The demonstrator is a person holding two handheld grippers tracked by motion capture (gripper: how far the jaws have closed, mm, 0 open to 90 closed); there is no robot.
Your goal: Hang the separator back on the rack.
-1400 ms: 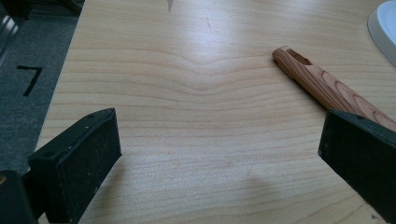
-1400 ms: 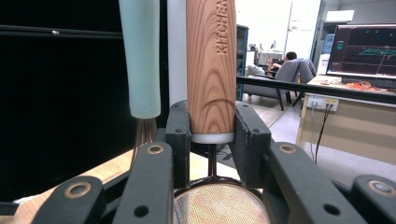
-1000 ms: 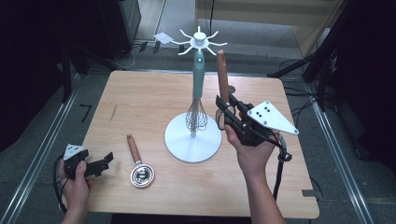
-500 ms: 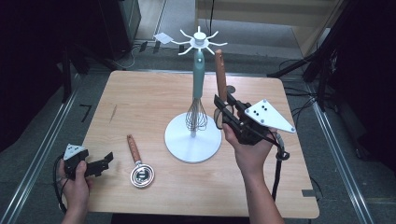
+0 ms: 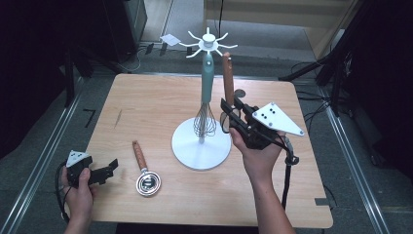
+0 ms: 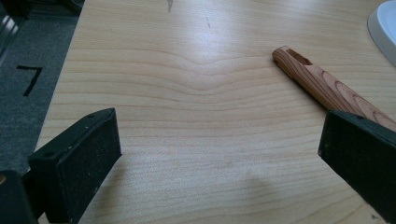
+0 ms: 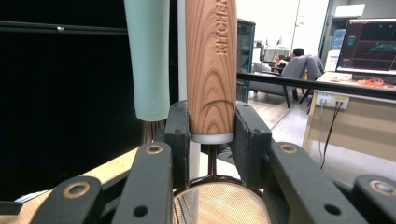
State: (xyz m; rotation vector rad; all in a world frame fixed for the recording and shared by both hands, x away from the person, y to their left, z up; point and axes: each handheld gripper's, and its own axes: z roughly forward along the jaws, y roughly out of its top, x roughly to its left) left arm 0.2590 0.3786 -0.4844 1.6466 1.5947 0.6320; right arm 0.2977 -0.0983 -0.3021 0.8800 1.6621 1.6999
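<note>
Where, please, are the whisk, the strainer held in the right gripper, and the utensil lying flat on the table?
whisk (image 5: 205, 122): high view, on its wire loops.
strainer (image 7: 211, 60): right gripper view, on its wooden handle.
utensil lying on the table (image 5: 140, 155): high view, on its wooden handle.

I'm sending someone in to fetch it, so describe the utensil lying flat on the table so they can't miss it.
Start at the white stand in the middle of the wooden table. Just left of its round base lies a small strainer, wooden handle pointing away, metal bowl toward the person. It's the one utensil lying loose; the whisk hangs on the stand and another wooden-handled utensil is held upright.
</note>
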